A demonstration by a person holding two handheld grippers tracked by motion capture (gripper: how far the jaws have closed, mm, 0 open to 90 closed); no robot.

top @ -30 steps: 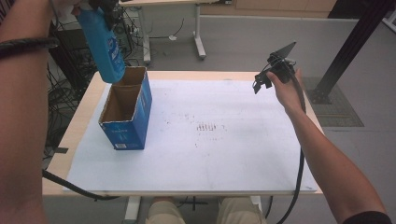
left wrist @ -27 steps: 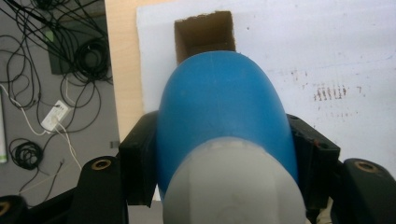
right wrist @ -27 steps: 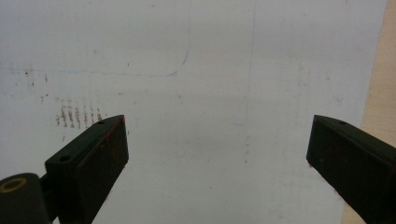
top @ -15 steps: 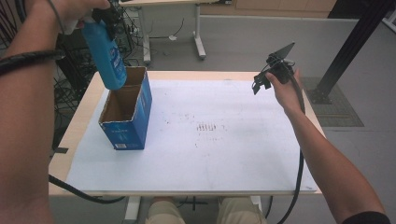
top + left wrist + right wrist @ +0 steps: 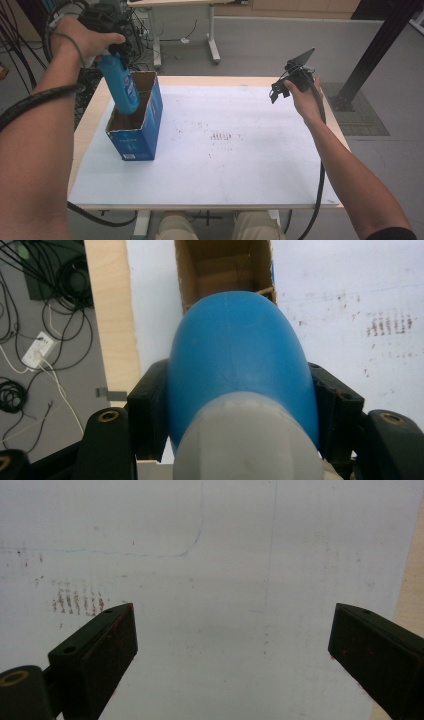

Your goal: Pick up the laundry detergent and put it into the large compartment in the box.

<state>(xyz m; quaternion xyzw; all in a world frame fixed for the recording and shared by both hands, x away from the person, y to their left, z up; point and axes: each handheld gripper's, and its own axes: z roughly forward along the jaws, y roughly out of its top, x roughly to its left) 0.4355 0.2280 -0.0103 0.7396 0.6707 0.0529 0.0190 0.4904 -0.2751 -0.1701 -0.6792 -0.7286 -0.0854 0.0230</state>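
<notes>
The left gripper (image 5: 112,42) clamps a blue bottle (image 5: 121,85) entering the box (image 5: 145,132); its tilt could tip the box. The right gripper (image 5: 232,645) gapes empty.

My left gripper (image 5: 235,405) and right gripper (image 5: 235,650) have blocky black fingers (image 5: 100,650) with brass-ringed screw holes; thick black cables (image 5: 320,190) trail; khaki trousers (image 5: 175,227)

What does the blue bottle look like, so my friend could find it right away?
Look at the white-covered table, then at the open blue cardboard box near its left edge. The blue bottle is dipping bottom-first into that box, clamped near its pale cap by the left gripper. It is the smooth, rounded thing there.
</notes>
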